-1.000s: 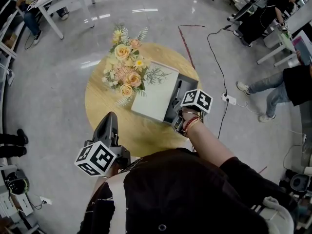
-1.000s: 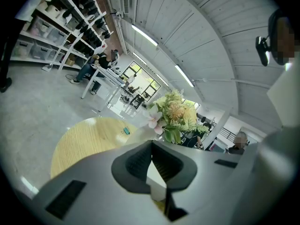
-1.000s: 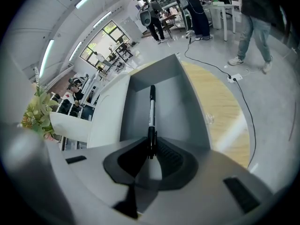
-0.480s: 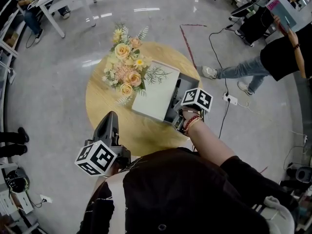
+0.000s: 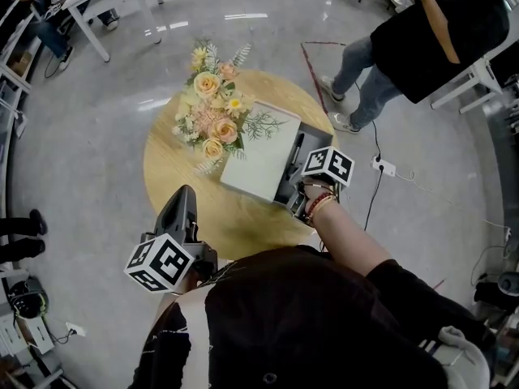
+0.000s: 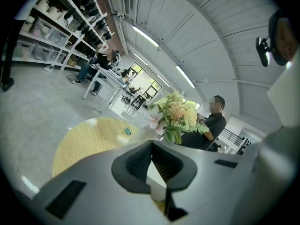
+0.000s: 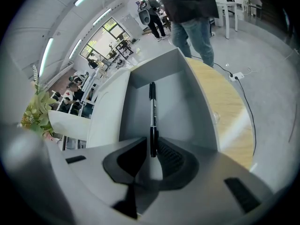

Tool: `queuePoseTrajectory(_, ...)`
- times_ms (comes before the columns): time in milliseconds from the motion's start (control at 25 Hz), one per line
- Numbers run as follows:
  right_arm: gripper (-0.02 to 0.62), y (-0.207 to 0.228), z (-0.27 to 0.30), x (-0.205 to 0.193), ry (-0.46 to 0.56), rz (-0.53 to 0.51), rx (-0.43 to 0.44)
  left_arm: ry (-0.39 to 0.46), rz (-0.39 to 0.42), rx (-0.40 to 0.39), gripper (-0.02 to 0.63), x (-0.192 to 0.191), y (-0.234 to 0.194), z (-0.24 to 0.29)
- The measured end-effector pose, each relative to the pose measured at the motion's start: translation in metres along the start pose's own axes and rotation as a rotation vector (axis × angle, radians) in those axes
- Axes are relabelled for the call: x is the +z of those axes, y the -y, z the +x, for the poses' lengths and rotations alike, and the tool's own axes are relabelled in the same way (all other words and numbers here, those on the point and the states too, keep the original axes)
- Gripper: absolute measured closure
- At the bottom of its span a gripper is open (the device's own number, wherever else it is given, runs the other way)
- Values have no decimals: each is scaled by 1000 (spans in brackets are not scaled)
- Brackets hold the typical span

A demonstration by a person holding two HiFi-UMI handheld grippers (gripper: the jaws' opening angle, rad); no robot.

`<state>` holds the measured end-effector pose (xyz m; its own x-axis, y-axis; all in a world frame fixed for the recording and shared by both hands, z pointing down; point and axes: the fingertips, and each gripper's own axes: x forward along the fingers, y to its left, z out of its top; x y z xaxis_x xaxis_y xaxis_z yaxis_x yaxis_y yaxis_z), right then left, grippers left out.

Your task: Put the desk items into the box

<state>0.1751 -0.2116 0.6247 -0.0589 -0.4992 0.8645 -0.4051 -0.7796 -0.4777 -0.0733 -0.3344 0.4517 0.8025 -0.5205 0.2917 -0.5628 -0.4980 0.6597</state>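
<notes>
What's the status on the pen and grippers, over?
Jaws: left gripper shut, empty; right gripper just been opening, pen end loose between them. Pen lies inside box. Nothing in the way.

I can't identify the small teal item (image 6: 127, 131) on the worktop (image 6: 84, 139); the head view's upper right edge cuts off a bystander (image 5: 430, 23).
</notes>
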Motion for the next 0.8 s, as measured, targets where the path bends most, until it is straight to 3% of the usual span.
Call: queuePoseTrajectory(800, 518, -6, -12, 2, 45, 32, 46, 19, 4, -17, 595, 5, -1, -10)
